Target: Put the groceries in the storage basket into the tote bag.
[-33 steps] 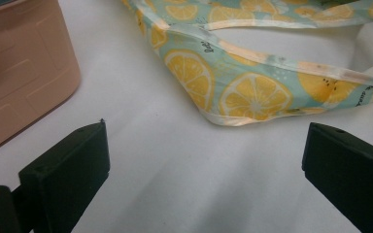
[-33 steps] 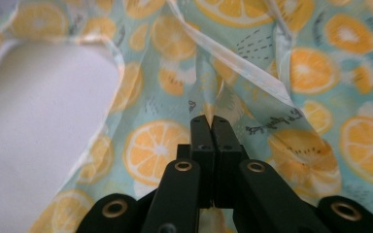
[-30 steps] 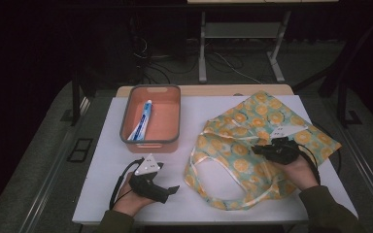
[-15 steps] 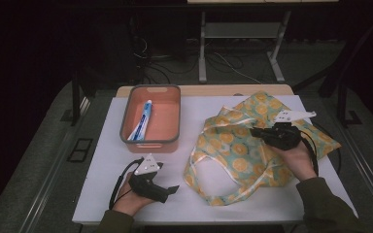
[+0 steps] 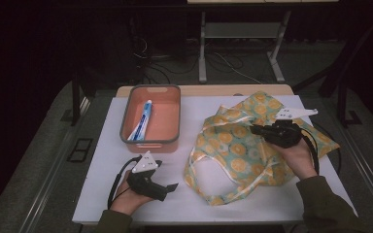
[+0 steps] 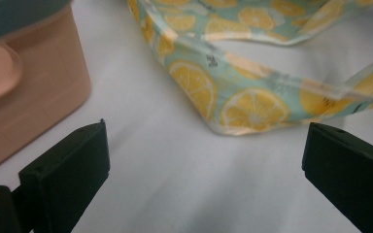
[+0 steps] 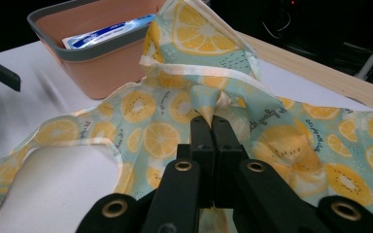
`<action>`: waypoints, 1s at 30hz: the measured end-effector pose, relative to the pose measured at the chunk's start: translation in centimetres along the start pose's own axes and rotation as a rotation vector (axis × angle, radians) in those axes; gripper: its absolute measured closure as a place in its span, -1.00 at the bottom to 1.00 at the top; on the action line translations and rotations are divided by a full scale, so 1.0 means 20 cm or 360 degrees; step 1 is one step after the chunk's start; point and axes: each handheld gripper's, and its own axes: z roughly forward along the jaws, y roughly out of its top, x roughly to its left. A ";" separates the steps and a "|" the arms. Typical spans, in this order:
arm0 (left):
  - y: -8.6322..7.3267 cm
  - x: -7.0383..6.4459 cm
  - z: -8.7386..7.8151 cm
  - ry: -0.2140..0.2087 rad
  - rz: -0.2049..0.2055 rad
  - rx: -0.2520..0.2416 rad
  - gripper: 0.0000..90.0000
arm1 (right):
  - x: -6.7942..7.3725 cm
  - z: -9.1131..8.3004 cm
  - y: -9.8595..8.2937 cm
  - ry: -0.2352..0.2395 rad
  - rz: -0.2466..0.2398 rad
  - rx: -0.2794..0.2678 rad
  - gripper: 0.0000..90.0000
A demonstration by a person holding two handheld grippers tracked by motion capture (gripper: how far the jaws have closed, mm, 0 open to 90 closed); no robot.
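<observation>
A lemon-print cloth bag (image 5: 243,141) lies on the white table (image 5: 102,145), its handle loops (image 5: 209,179) spread toward the front. My right gripper (image 5: 253,129) is shut on a pinch of the bag's fabric (image 7: 209,109) and holds it lifted off the table. At the front left my left gripper (image 5: 171,188) rests low on the table, open, jaws wide apart with nothing between them. In the left gripper view, one handle strap (image 6: 233,102) lies just ahead of the jaws. A toothpaste tube (image 5: 142,120) lies in the salmon bin (image 5: 150,143).
The salmon bin (image 7: 102,63) sits at the back left of the table, close to the bag's raised edge. A wooden strip (image 5: 199,90) runs along the table's far side. Dark floor, cables and a metal stand (image 5: 238,43) lie beyond.
My right gripper has moved back and up over the bag, pulling the pinched fabric with it so the bag bunches and lifts. The left gripper has stayed put.
</observation>
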 end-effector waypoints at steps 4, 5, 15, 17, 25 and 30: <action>0.10 0.02 -0.06 -0.0053 -0.0018 -0.0063 -0.96 | -0.01 0.01 -0.01 0.0011 0.0006 0.0011 0.99; 0.13 0.03 -0.08 -0.0055 -0.0020 -0.0074 -0.95 | -0.01 0.01 -0.01 0.0009 0.0003 0.0017 0.99; 0.43 0.30 -0.10 0.0190 -0.0030 -0.0097 -0.86 | -0.01 0.01 -0.02 0.0013 0.0013 0.0018 0.99; 0.46 0.38 -0.08 0.0269 -0.0059 -0.0076 -0.82 | -0.02 0.00 -0.02 0.0013 0.0015 0.0014 0.99; 0.53 0.68 0.10 0.0568 -0.0243 0.0074 -0.72 | -0.02 0.00 -0.02 0.0018 0.0020 0.0008 0.99; 0.54 0.79 0.19 0.0682 -0.0329 0.0149 -0.75 | -0.02 -0.01 -0.02 0.0026 0.0022 -0.0002 0.99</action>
